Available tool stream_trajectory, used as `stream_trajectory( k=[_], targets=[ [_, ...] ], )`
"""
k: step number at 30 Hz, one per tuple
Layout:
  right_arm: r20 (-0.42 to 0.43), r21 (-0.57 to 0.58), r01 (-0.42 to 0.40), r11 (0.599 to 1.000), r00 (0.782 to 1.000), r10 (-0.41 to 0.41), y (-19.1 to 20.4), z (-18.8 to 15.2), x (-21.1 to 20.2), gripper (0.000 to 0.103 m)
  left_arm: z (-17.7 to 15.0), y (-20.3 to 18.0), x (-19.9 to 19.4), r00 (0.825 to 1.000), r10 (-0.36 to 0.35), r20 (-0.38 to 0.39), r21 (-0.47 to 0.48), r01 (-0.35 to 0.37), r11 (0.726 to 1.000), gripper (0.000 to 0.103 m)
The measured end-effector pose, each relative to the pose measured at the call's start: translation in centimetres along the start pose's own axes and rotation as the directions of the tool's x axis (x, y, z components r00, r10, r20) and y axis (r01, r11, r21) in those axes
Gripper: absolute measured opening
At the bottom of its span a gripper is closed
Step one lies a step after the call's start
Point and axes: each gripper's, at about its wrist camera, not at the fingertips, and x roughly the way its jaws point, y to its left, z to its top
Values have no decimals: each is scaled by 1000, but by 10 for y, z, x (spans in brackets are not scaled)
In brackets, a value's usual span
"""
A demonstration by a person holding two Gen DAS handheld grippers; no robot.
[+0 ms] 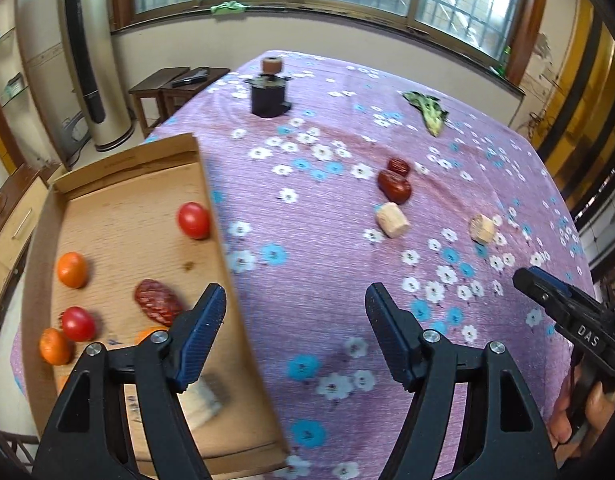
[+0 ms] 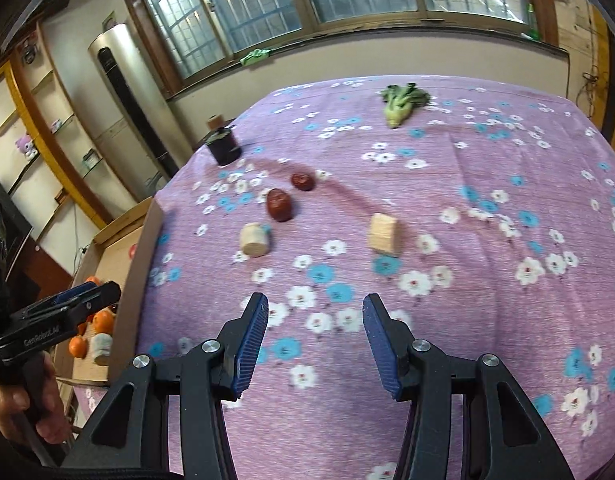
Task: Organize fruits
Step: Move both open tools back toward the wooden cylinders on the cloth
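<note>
A cardboard tray [image 1: 119,200] on the left holds two red tomatoes [image 1: 193,220], oranges [image 1: 72,269], a red date [image 1: 157,302] and a blurred pale cylinder [image 1: 205,400]. My left gripper [image 1: 296,296] stands open over the tray's right wall with nothing between its fingers. On the purple flowered cloth lie two more red dates [image 2: 279,205] [image 2: 302,181] and two pale cylinders [image 2: 254,239] [image 2: 383,234]. My right gripper [image 2: 314,304] hangs open and empty over the cloth, short of the cylinders.
A green leafy vegetable [image 2: 401,104] lies at the far side of the table. A dark jar with a round knob [image 2: 223,146] stands at the far left. Wooden stools [image 1: 167,88] and a tall air conditioner [image 1: 87,60] stand past the table's edge.
</note>
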Motion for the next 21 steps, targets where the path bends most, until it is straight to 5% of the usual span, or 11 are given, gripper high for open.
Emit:
stream_trajectory(
  k=[21],
  targets=[
    [-72, -23, 78, 997, 994, -79, -31, 28, 59, 51, 31, -70, 78, 992, -61, -113, 69, 69, 995, 72]
  ],
)
